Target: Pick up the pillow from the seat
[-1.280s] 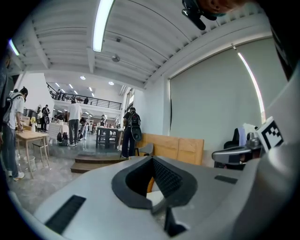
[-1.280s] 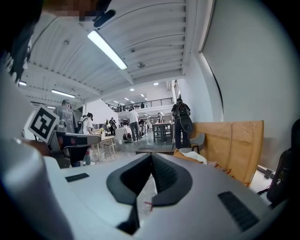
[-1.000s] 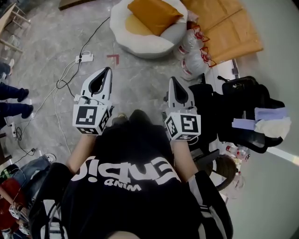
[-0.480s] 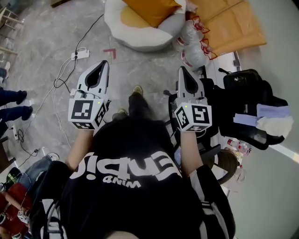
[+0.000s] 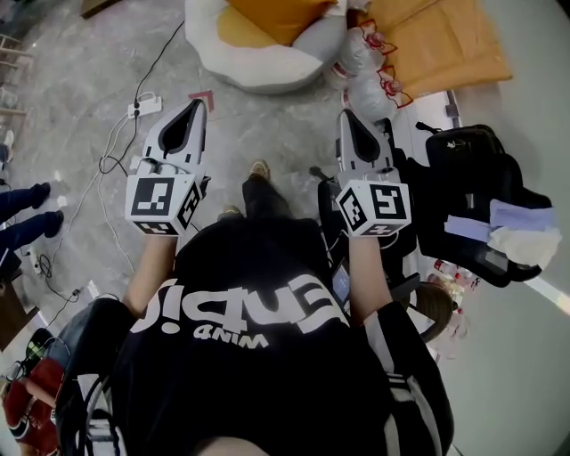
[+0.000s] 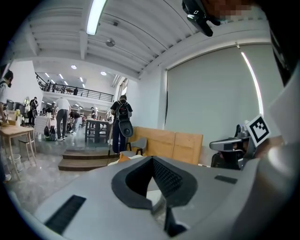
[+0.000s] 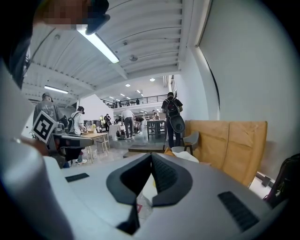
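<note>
An orange pillow (image 5: 274,11) lies on a white and grey beanbag seat (image 5: 254,58) at the top edge of the head view, partly cut off. My left gripper (image 5: 194,107) and right gripper (image 5: 347,117) are held side by side in the air, pointing toward the seat and well short of it. Both are shut with nothing between their jaws. In the left gripper view only a sliver of the pillow (image 6: 123,158) shows above the shut left gripper (image 6: 152,158). The right gripper view shows the pillow (image 7: 168,152) and seat (image 7: 186,156) just past the shut right gripper (image 7: 151,154).
A power strip (image 5: 142,105) with cables lies on the floor at left, near a red tape mark (image 5: 207,96). Wrapped bottle packs (image 5: 363,64) and wooden boards (image 5: 445,44) sit right of the seat. A black bag (image 5: 463,200) is at right. A bystander's legs (image 5: 22,209) stand at left.
The person has stepped toward the seat, so it has slid up to the frame's top edge. Both grippers moved forward with it and stayed shut.
</note>
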Demonstrator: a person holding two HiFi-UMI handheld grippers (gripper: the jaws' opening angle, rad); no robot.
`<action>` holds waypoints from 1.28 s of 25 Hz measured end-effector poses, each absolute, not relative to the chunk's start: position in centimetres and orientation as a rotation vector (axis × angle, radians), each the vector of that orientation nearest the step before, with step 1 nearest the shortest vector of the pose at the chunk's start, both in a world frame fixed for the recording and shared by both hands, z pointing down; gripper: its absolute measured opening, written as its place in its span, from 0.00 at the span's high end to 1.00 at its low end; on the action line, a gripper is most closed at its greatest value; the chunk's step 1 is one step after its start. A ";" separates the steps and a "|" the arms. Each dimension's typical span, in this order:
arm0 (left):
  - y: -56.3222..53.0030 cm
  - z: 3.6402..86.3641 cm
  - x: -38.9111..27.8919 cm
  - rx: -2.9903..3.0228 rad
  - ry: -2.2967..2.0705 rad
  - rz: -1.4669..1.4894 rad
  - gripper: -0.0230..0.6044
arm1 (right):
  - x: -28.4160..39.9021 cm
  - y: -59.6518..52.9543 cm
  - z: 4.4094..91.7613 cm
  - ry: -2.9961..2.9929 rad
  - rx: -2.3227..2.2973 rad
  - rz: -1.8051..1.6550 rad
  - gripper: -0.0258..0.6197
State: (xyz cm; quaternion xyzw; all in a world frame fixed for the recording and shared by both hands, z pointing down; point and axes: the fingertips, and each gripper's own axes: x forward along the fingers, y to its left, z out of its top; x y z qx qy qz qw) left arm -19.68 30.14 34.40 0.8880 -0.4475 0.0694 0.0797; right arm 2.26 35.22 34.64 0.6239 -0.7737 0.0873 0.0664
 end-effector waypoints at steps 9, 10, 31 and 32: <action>23.7 33.6 -17.0 2.657 -1.367 0.208 0.95 | 4.7 28.8 34.2 -2.386 1.840 0.264 0.93; 23.1 33.6 -16.7 2.653 -1.370 0.205 0.95 | 5.0 28.2 34.2 -2.388 1.834 0.266 0.93; 9.0 33.6 -14.6 2.649 -1.373 0.219 0.95 | 5.9 14.1 35.3 -2.402 1.797 0.335 0.93; 8.2 33.6 -14.6 2.651 -1.368 0.222 0.95 | 5.7 13.4 35.3 -2.399 1.801 0.341 0.93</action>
